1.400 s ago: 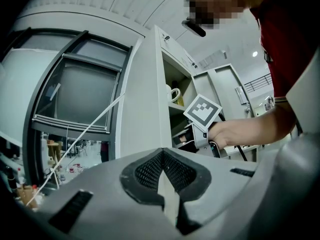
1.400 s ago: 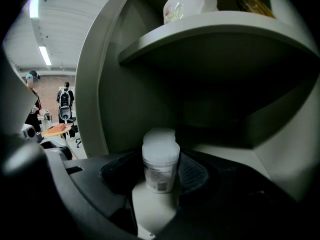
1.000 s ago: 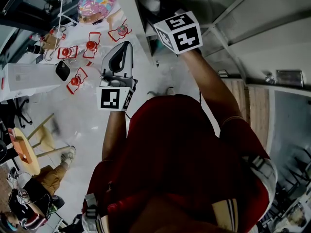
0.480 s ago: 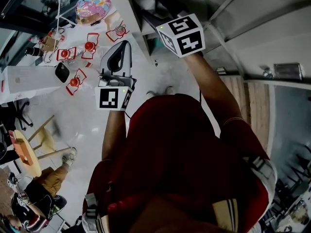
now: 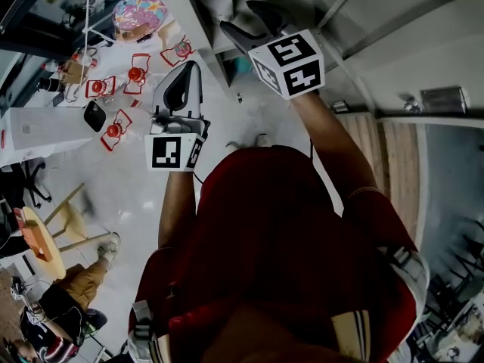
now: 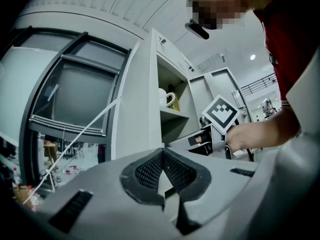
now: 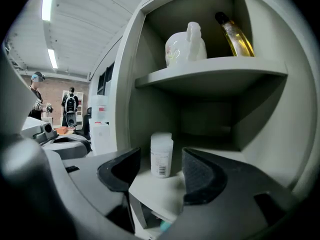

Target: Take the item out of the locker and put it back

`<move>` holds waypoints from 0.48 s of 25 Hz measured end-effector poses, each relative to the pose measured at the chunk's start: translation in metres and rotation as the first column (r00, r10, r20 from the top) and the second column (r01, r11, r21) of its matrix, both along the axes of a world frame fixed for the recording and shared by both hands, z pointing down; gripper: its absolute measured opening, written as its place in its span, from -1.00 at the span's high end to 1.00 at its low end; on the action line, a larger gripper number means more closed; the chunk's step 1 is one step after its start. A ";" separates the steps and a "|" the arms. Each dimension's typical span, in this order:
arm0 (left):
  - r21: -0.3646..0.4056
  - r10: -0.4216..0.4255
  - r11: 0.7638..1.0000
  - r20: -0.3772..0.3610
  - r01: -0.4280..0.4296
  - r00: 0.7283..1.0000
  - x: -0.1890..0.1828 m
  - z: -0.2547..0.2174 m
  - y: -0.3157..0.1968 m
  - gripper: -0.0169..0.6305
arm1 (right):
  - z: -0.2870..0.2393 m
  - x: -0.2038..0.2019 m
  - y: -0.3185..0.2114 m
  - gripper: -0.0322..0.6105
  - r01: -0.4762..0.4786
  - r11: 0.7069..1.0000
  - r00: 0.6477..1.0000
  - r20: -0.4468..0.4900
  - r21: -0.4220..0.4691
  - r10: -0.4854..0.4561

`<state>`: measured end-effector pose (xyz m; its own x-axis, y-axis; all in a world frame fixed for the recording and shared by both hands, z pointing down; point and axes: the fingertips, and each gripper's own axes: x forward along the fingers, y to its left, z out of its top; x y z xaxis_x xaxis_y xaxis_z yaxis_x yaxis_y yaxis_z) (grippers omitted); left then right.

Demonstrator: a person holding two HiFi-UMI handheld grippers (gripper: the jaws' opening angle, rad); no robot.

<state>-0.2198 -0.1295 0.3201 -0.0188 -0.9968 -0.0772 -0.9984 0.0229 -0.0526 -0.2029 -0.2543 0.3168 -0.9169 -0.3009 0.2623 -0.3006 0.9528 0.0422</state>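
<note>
The white bottle [image 7: 161, 154] stands untouched on the lower shelf [image 7: 161, 188] of the locker [image 7: 128, 84]. Your right tool [image 7: 159, 173], jaws spread, has just moved in to frame it, so the take-out grasp likely comes next. Your left tool [image 6: 163, 176] is pressed together and empty.

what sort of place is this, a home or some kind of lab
Likely a lab or workshop, not a home: a grey locker holding a white plastic bottle, red-framed items laid out nearby, and people standing about under strip lights.
</note>
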 end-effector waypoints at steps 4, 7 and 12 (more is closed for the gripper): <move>0.022 0.006 1.000 -0.002 -0.006 1.000 -0.001 -0.008 -0.003 0.93 | -0.006 0.004 0.003 0.17 0.002 1.000 1.000 0.016 0.003 -0.002; 0.029 0.010 1.000 -0.002 -0.010 1.000 0.001 -0.013 -0.002 0.93 | -0.010 0.009 0.009 0.24 0.001 1.000 1.000 0.029 0.007 -0.001; 0.037 0.015 0.999 0.000 -0.015 1.000 0.006 -0.016 0.001 0.93 | -0.013 0.018 0.020 0.34 0.003 1.000 0.999 0.052 0.014 -0.004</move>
